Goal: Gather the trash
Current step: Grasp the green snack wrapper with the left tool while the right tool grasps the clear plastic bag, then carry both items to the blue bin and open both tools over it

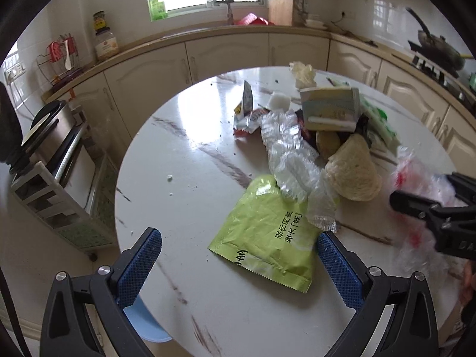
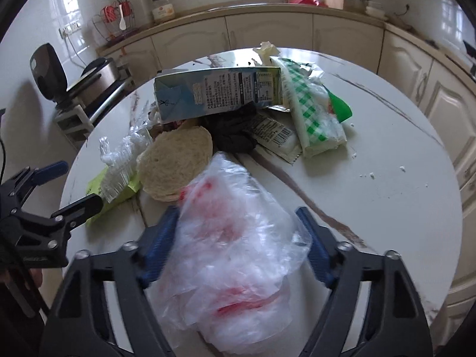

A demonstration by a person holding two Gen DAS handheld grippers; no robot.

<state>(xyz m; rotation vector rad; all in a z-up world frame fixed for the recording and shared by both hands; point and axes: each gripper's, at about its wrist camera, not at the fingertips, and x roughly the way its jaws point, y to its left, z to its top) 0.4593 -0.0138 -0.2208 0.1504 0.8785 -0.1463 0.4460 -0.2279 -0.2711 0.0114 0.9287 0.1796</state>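
Trash, one heap on a round white marble-patterned surface [image 1: 190,267]: clear plastic bag with red print [image 2: 235,238], lying between the spread fingers of the right tool [image 2: 238,223], which is released, its blue pads to either side of the bag; whether they touch it cannot be told. Round pale noodle cake [image 2: 175,163], just beyond the bag. Black crumpled wrapper [image 2: 232,136] beside the cake. Blue-and-white carton [image 2: 217,92], resting on top of the heap. Green-checked white packet [image 2: 309,113], right of the carton. Crinkled clear plastic [image 1: 291,160], draped from the heap onto a lime-green pouch [image 1: 267,235]. Left tool [image 1: 238,253], released, fingers wide apart, the pouch lying between them on the surface. Silver snack wrapper [image 1: 247,113], at the heap's far left edge. Cream kitchen cabinets [image 1: 226,56] behind.
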